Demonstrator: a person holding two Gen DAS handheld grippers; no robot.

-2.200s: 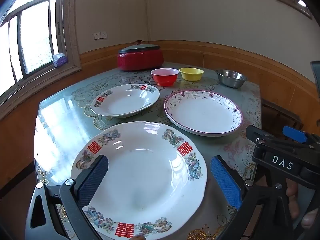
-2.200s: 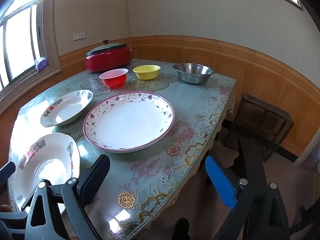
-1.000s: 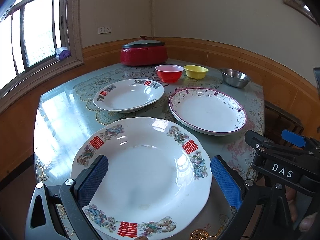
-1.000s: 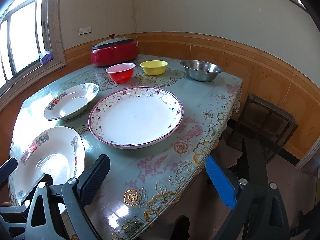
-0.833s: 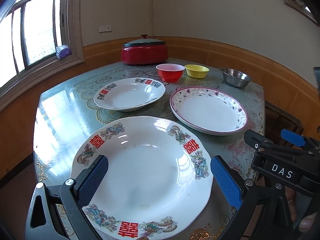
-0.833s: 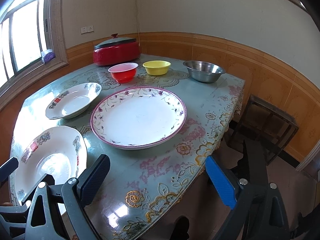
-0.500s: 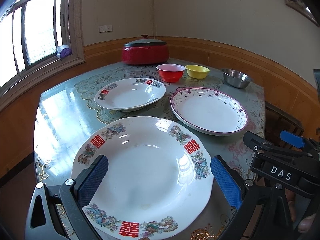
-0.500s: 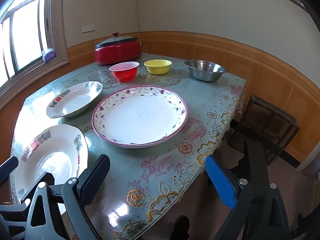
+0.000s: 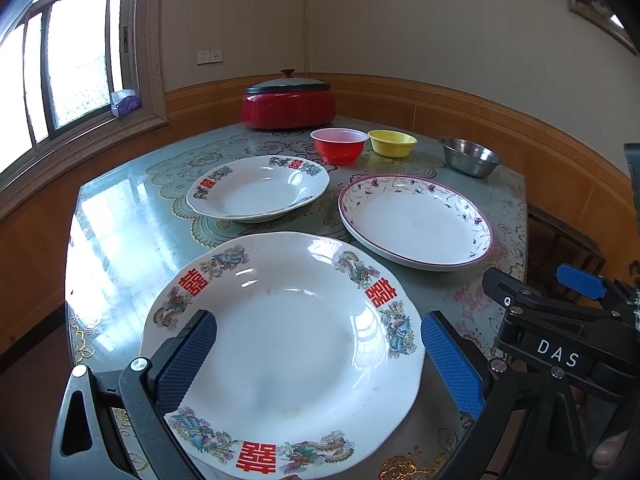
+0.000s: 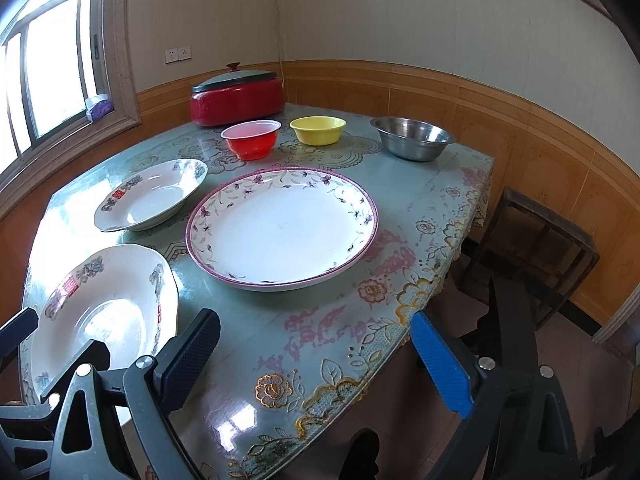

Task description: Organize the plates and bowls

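Gathering has barely begun: left claw (image 9: 318, 354) spread around the near plate (image 9: 284, 344) on the counter (image 10: 424, 184), right claw (image 10: 316, 354) spread, empty; next, pinch its rim

1. Three plates: two red-character plates (image 9: 280, 344) (image 9: 256, 188) at centre, one floral-rimmed plate (image 9: 416, 224) at right.
2. Three bowls, upper centre: red bowl (image 9: 339, 145), yellow bowl (image 9: 392, 142), steel bowl (image 9: 470, 156).
3. One red pot (image 9: 288, 104).

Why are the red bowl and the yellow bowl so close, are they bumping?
Apart. The right wrist view shows tablecloth between the red bowl and the yellow bowl.
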